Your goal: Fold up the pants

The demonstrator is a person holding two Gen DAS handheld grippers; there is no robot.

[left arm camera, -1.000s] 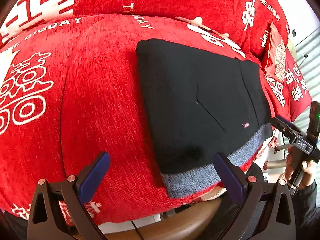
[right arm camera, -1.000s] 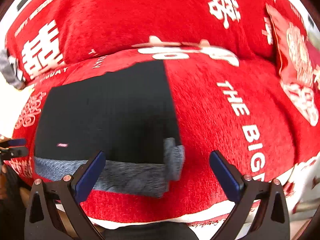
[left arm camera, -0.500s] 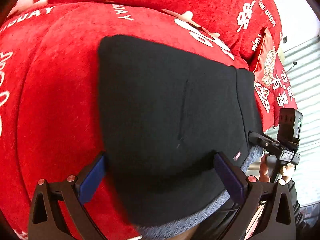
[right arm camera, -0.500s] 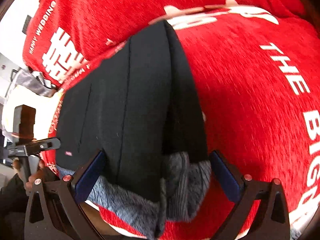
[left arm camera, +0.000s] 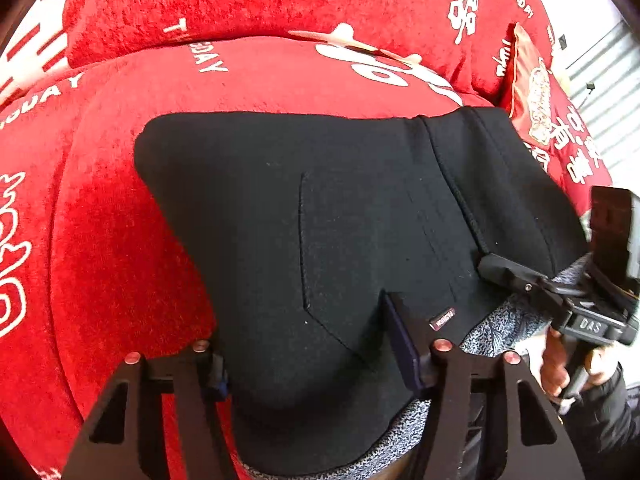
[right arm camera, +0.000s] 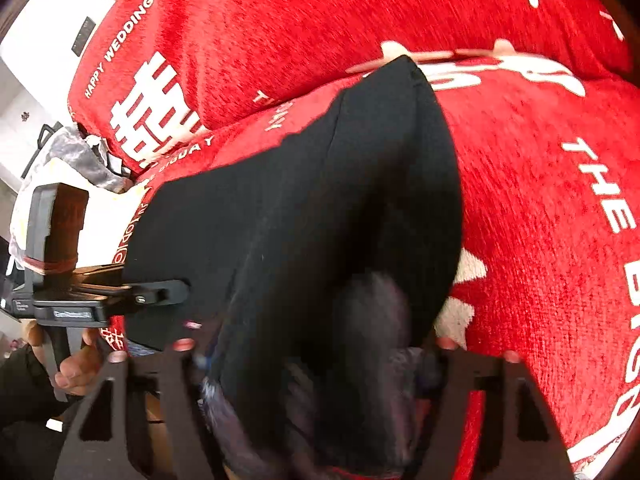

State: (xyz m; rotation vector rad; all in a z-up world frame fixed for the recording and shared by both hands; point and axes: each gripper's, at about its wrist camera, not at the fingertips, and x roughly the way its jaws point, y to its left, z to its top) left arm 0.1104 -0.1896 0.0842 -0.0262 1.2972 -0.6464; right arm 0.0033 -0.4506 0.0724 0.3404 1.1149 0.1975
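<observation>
Black pants [left arm camera: 320,200] with a grey knit lining [left arm camera: 494,320] lie folded on a red sofa seat [left arm camera: 120,240]. My left gripper [left arm camera: 306,344] straddles their near left corner; its jaws are closing and the cloth bunches between the pads. My right gripper [right arm camera: 316,356] straddles the near right corner of the pants [right arm camera: 320,200]; its jaws are closing too, with black cloth and grey lining heaped up between the pads. Each gripper shows in the other's view: the right one [left arm camera: 520,280] at the right edge, the left one [right arm camera: 160,296] at the left edge, each held by a hand.
The red cover [right arm camera: 540,200] with white lettering spreads over seat and backrest. A red embroidered cushion [left arm camera: 536,96] leans at the far right of the sofa. Grey cloth [right arm camera: 80,156] lies beyond the sofa's left end.
Both grippers came forward onto the pants' near edge and their jaws narrowed from wide apart to pinching the cloth. The pants now bulge up into a ridge between the fingers.
</observation>
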